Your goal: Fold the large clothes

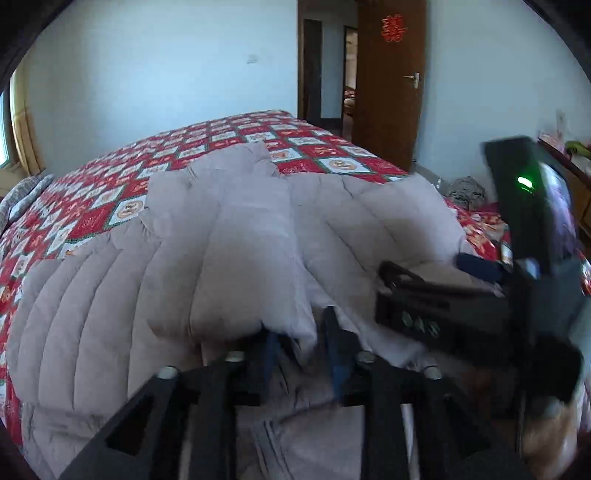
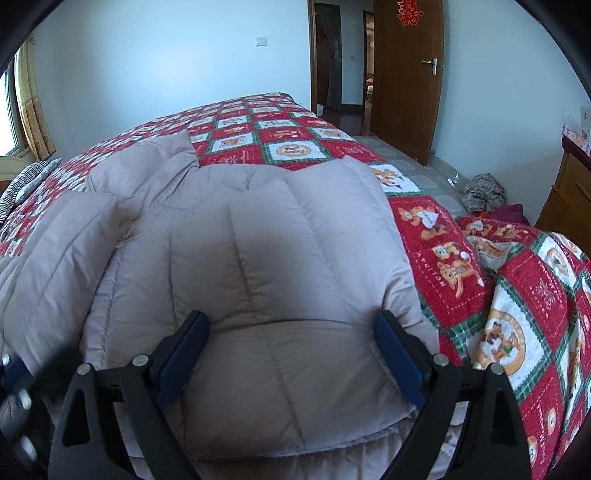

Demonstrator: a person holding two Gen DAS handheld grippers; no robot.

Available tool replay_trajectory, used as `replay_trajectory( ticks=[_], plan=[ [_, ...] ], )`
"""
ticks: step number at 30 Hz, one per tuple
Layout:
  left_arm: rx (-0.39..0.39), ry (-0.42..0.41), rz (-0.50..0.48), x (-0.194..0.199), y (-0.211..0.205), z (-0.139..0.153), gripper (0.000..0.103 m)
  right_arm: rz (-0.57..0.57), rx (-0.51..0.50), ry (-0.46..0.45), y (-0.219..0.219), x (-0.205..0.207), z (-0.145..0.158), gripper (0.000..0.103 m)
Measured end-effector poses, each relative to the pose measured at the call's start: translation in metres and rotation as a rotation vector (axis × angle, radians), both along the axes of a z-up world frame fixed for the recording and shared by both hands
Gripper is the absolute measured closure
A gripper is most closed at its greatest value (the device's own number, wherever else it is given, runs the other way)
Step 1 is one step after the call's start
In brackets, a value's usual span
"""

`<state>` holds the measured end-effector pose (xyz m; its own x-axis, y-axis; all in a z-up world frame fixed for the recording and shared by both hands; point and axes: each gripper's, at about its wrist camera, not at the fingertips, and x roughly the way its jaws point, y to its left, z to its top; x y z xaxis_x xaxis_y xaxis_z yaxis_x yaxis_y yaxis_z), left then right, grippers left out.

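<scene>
Coat (image 2: 258, 258), grey and quilted, lies partly folded on the bed (image 2: 461, 258), near its front edge. Your left tool (image 1: 301, 343) stands part-open with a coat fold between its jaws; whether the pads press on it cannot be told. Your right tool (image 2: 291, 354) is spread wide over the coat's near panel, gripping nothing. Risk: the puffy layers may spring back or slide if the fold slips free.

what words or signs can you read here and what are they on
Red double-happiness sign "囍": on the brown door.
"NOITION" (uncertain): stitched along a red square of the bedspread.
Other bedspread lettering: too small to read.
Coat: no text seen.
</scene>
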<state>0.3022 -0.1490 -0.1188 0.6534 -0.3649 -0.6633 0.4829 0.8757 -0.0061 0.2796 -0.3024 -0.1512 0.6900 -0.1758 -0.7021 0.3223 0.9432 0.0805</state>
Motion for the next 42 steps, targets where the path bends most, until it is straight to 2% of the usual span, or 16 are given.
replay_trajectory(
  ticks=[1, 3, 4, 9, 12, 15, 18, 20, 22, 26, 28, 31, 34, 35, 39, 42],
  plan=[
    [-0.012, -0.008, 0.000, -0.008, 0.006, 0.005, 0.041, 0.000, 0.001, -0.001, 0.000, 0.000, 0.000, 0.009],
    [-0.039, -0.030, 0.018, -0.022, 0.022, 0.010, 0.018, 0.000, 0.001, -0.001, 0.000, 0.000, 0.000, 0.009],
    [-0.058, -0.057, 0.043, -0.033, 0.035, 0.017, 0.014, 0.000, 0.003, -0.003, 0.000, 0.000, 0.000, 0.009],
    [-0.093, -0.070, 0.135, -0.050, 0.096, 0.027, 0.014, -0.015, 0.002, -0.039, -0.002, -0.007, 0.006, 0.010],
    [-0.106, -0.048, 0.244, -0.040, 0.139, 0.031, 0.014, -0.036, -0.023, -0.146, 0.006, -0.035, 0.033, 0.011],
    [-0.137, -0.034, 0.398, -0.016, 0.191, 0.032, 0.014, 0.096, -0.088, -0.273, 0.043, -0.062, 0.072, 0.010],
    [-0.168, 0.008, 0.551, 0.005, 0.230, 0.030, 0.014, 0.283, -0.220, -0.320, 0.099, -0.064, 0.098, 0.000],
    [-0.214, 0.033, 0.597, 0.010, 0.246, 0.029, 0.014, 0.378, -0.285, -0.299, 0.132, -0.052, 0.102, 0.000],
    [-0.260, 0.054, 0.622, 0.011, 0.261, 0.028, 0.014, 0.440, -0.338, -0.220, 0.159, -0.028, 0.094, 0.000],
    [-0.231, 0.058, 0.623, 0.008, 0.269, 0.025, 0.014, 0.403, -0.457, -0.106, 0.165, 0.009, 0.066, 0.002],
    [-0.200, 0.042, 0.619, 0.007, 0.269, 0.024, 0.014, 0.317, -0.383, -0.082, 0.136, 0.013, 0.058, 0.008],
    [-0.169, 0.037, 0.603, 0.010, 0.266, 0.019, 0.014, 0.142, -0.171, -0.004, 0.064, 0.005, 0.039, 0.008],
    [-0.150, 0.037, 0.588, 0.015, 0.257, 0.016, 0.014, 0.008, -0.094, 0.086, 0.018, -0.016, 0.017, 0.008],
    [-0.145, 0.035, 0.582, 0.016, 0.254, 0.016, 0.014, -0.016, -0.068, 0.084, 0.009, -0.023, 0.017, 0.008],
    [-0.091, -0.002, 0.553, 0.030, 0.233, 0.028, 0.014, -0.011, 0.026, -0.064, -0.003, -0.039, 0.058, 0.022],
    [-0.041, -0.070, 0.534, 0.046, 0.213, 0.048, 0.014, 0.084, 0.037, -0.177, 0.013, -0.030, 0.091, 0.023]
  ],
)
